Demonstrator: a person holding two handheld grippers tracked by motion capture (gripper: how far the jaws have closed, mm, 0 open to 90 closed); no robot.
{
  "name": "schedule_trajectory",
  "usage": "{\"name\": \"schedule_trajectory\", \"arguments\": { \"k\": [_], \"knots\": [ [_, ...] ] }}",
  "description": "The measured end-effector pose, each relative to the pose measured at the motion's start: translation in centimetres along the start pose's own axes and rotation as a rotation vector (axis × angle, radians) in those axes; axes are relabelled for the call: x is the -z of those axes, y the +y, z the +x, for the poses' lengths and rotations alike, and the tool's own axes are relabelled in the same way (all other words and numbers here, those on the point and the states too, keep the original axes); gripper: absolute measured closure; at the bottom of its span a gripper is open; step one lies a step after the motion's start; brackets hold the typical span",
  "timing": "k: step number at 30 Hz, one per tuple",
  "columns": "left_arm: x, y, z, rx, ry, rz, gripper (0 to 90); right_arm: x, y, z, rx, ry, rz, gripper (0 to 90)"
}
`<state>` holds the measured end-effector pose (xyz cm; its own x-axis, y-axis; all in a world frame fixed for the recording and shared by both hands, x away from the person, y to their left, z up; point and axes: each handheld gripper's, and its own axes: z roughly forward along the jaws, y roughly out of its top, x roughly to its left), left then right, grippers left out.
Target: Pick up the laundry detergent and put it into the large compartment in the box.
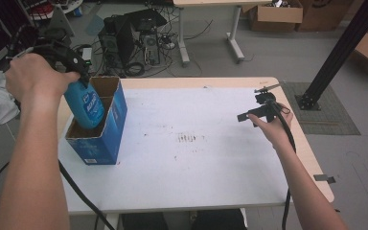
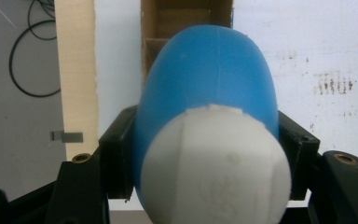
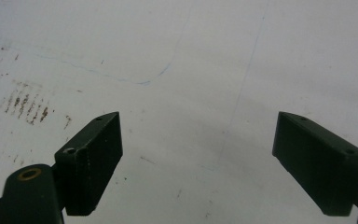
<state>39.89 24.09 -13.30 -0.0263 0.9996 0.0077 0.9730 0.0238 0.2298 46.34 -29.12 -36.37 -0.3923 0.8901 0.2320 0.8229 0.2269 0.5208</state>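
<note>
**Blue bottle going into the divided box**

The left gripper point(image 1: 79, 72) has its jaws closed on a blue bottle point(image 1: 85, 106), clamping it at the shoulder just below its white cap point(image 2: 214, 168). The bottle hangs cap-up over the blue cardboard box point(image 1: 98, 143), its base already below the box rim and seemingly in the nearer compartment. The box stands at the left edge of the white table point(image 1: 196, 163).

To finish this well, I judge the bottle should go straight down, kept upright and clear of the cardboard divider point(image 2: 156, 44), and be let go only once its base rests on the box floor. The box looks light and open-topped, so a sideways push could shift or tip it.

The right gripper point(image 1: 261, 112) is well to the right of the box, low over bare table, its jaws wide apart and holding nothing.

The bottle's base and the box floor are hidden by the box walls. The label print is too small to read. The left hand point(image 1: 33, 76) covers most of its gripper.
</note>
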Motion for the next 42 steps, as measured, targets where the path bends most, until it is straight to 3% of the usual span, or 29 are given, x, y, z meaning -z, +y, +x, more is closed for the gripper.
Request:
{"name": "schedule_trajectory", "arguments": {
  "k": [4,21,42],
  "knots": [
    [-1.1,0.0,0.1,-0.001,0.0,0.015,37.6,0.0,0.0,-0.1,-0.001,-0.001,-0.001,16.0],
    [-8.9,-0.6,0.2,-0.014,-0.001,0.082,37.7,-0.3,-0.6,-0.8,-0.012,-0.003,0.006,16.0],
    [-13.2,-1.3,0.2,-0.008,0.016,0.118,37.7,-0.7,-0.5,-0.5,-0.003,-0.005,0.015,16.0]
  ]
}}
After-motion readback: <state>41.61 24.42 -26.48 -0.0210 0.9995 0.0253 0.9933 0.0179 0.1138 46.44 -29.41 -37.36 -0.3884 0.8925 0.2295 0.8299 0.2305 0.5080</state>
